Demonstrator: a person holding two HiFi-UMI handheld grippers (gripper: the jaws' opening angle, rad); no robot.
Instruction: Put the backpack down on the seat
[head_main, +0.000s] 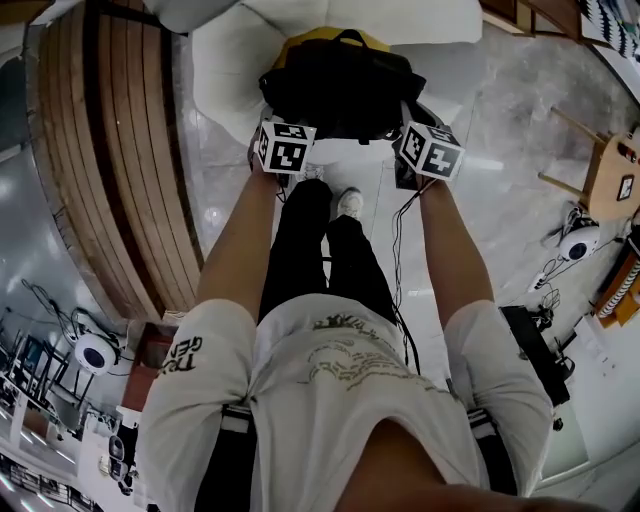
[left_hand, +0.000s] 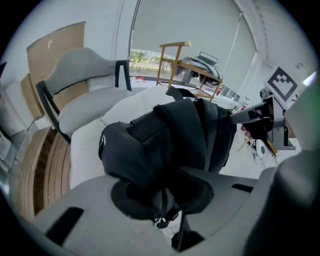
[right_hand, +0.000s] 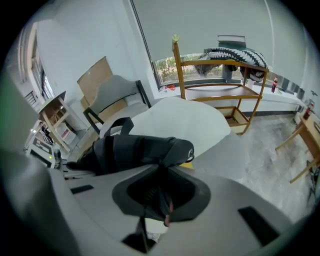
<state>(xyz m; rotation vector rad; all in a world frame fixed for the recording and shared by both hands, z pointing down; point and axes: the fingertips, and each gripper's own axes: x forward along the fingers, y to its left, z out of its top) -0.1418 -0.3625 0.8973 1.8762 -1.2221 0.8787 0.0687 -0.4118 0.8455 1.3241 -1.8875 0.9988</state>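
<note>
Both my left gripper (left_hand: 167, 207) and right gripper (right_hand: 164, 200) clamp the black fabric backpack (head_main: 340, 85) over the white cushioned seat (head_main: 225, 75); I should lower it level, releasing only once it rests.

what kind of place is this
Likely a lounge or living-room style space, perhaps a studio: a white cushioned seat, a wooden shelf rack by a wide window, and a glossy marble-look floor.

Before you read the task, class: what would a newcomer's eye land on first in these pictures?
A black backpack, top centre of the head view, with a white seat beneath and behind it. The left gripper and right gripper each pinch its fabric, one on either side.
</note>
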